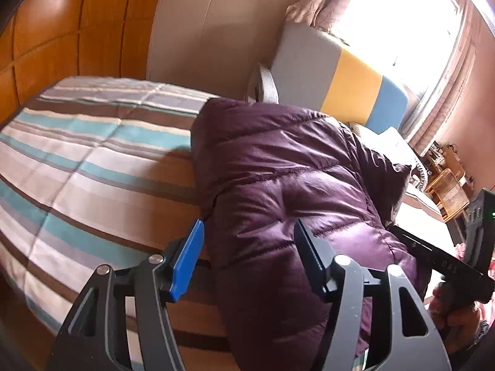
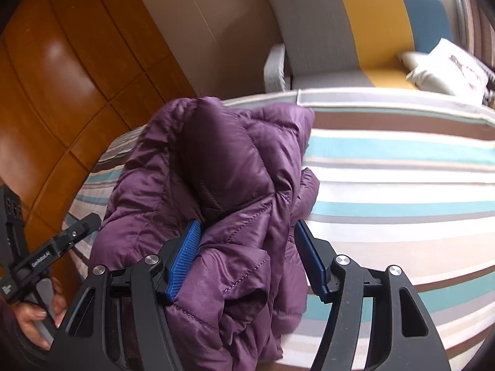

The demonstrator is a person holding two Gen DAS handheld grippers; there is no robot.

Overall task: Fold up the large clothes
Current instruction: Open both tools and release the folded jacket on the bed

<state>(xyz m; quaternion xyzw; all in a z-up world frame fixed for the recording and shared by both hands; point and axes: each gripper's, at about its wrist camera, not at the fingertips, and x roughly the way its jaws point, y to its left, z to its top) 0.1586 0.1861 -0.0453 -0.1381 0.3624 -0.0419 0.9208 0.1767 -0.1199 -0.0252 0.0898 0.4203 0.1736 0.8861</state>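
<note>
A purple quilted down jacket [image 1: 284, 167] lies bunched on a striped bedspread [image 1: 92, 160]. My left gripper [image 1: 247, 247] is open, its blue-padded jaws straddling the jacket's near left edge. In the right wrist view the jacket [image 2: 216, 167] is folded into a thick heap on the bedspread [image 2: 402, 185]. My right gripper [image 2: 246, 247] is open with jacket folds between its jaws. The right gripper's body also shows in the left wrist view [image 1: 445, 262], and the left gripper shows at the left of the right wrist view [image 2: 83, 225].
A grey, yellow and blue sofa [image 2: 355, 31] with a white cushion [image 2: 445, 65] stands beyond the bed. Wooden wardrobe panels [image 1: 62, 31] rise at the left. A bright window with curtains [image 1: 402, 15] and a wicker stand [image 1: 448, 191] are at the right.
</note>
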